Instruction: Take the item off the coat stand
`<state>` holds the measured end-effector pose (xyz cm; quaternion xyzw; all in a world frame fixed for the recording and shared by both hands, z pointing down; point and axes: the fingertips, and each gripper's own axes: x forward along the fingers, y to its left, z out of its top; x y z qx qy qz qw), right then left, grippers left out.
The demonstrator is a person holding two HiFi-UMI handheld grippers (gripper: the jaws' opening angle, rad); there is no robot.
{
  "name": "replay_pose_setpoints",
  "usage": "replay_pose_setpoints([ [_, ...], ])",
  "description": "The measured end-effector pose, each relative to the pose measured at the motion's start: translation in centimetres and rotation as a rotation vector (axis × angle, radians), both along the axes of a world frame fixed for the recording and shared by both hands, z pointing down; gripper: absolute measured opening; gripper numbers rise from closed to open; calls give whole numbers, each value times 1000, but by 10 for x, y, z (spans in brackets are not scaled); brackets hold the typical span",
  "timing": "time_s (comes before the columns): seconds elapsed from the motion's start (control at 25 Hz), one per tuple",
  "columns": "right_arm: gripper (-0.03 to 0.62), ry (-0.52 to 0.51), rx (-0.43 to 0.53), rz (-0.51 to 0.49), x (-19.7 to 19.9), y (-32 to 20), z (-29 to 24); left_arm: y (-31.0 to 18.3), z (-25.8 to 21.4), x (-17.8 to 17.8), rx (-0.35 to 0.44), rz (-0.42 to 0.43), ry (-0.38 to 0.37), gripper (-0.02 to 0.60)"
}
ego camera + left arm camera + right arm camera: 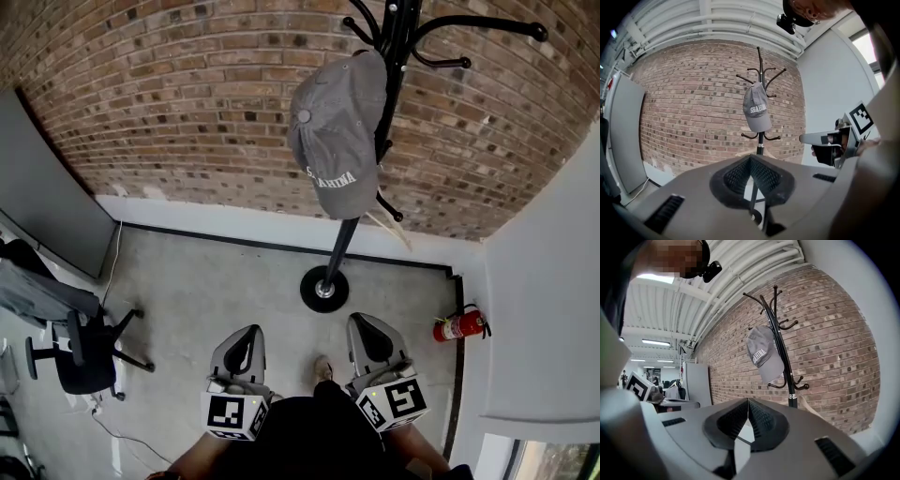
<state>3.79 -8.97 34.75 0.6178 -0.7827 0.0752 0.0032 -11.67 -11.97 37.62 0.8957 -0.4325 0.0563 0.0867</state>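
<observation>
A grey baseball cap with white lettering hangs on the black coat stand, brim downward, before the brick wall.

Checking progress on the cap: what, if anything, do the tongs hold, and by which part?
Nothing. Left tongs and right tongs are shut and empty; the grey fabric cap hangs untouched on the black metal coat stand.

Soft, even light, faint shadows. Left of the right gripper, ceiling strip lights blow out white. Both gripper views bow the brick wall and blacken at the corners; the near jaws look slightly soft, perhaps unfocused.
</observation>
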Motion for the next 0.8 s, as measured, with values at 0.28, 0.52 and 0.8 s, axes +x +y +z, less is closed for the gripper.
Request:
replay_pose_setpoints([
  [0.28,14,-62,37,-166,59,-67,-10,-49,-17,66,33,-85,-30,25],
  [0.52,17,-134,50,-309,87,-115,-10,-72,-13,96,42,-147,-50,25],
  [0.8,106,-286,51,-383,95,-155,-15,-100,-16,98,39,-183,-93,25],
])
